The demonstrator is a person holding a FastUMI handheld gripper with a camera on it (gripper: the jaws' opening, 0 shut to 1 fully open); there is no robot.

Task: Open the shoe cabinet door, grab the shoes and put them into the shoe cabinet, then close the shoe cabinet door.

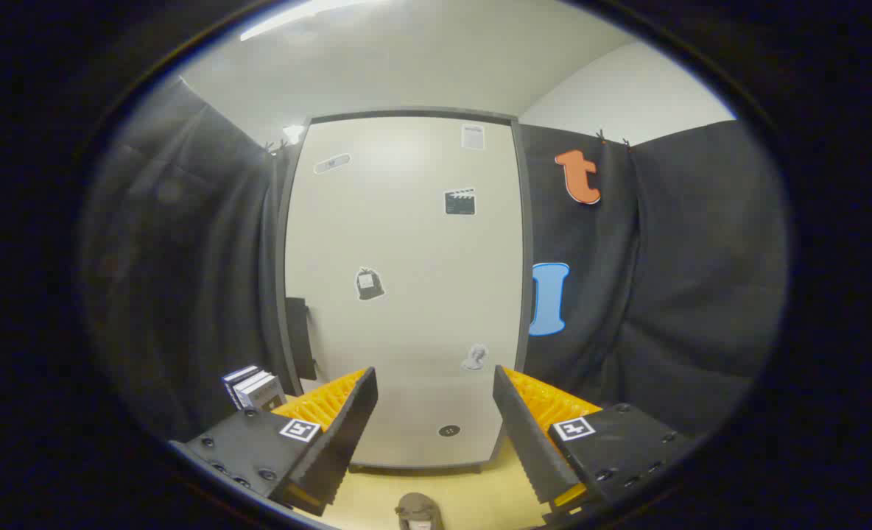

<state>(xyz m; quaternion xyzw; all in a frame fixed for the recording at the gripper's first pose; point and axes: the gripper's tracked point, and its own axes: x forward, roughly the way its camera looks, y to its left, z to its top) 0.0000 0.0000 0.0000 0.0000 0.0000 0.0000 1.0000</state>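
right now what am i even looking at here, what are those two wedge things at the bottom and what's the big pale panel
This picture comes from a fisheye camera that rides on a hand-held two-finger gripper and looks forward along it. A person carries the tool; there is no robot arm. The two wedge shapes are its fingers, standing apart with nothing between them, so the gripper is open and holds nothing.

The tall pale panel with the dark frame is the shoe cabinet door. It is shut, directly ahead of the fingers, with small stickers on it and a small dark round spot low down, perhaps a knob or a hole.

Below, on the light wooden surface, a brownish object sits just under the fingers, possibly a shoe; too little shows to be sure. Beside the cabinet's left edge stands a small stack of dark boxes.
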